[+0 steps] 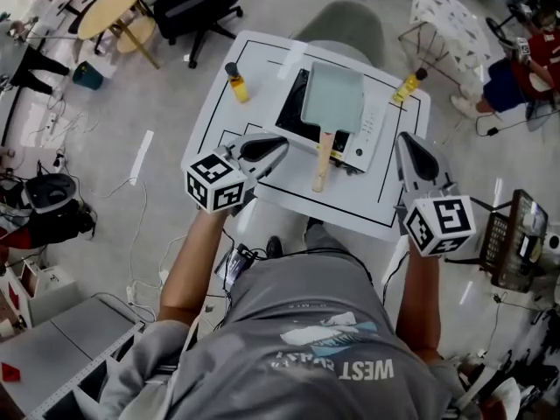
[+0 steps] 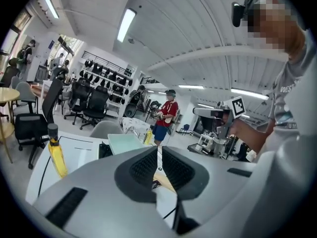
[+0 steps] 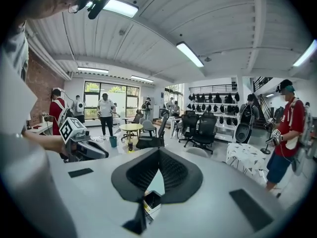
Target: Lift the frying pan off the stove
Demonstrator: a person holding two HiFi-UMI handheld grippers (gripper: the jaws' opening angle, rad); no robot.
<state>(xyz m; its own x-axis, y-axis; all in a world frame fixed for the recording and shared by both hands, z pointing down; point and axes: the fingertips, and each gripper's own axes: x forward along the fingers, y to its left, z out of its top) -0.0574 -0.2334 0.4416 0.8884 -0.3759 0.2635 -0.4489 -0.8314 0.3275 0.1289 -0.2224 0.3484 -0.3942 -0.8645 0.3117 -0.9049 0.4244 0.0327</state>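
A pale green rectangular frying pan (image 1: 332, 94) sits on the black-topped stove (image 1: 290, 119), and its wooden handle (image 1: 323, 160) points toward me. The left gripper (image 1: 282, 144) hovers just left of that handle, apart from it, jaws shut and empty. In the left gripper view the shut tips (image 2: 159, 150) aim past the pan (image 2: 126, 143). The right gripper (image 1: 404, 140) hangs right of the stove over the table's edge. Its jaws meet at the tip (image 3: 158, 152) with nothing between them.
The white table (image 1: 262, 59) carries a yellow bottle (image 1: 236, 83) left of the stove and another (image 1: 408, 86) at the far right. A grey chair (image 1: 341, 24) stands behind the table. Office chairs, cables and people, one in red (image 2: 166, 118), are around.
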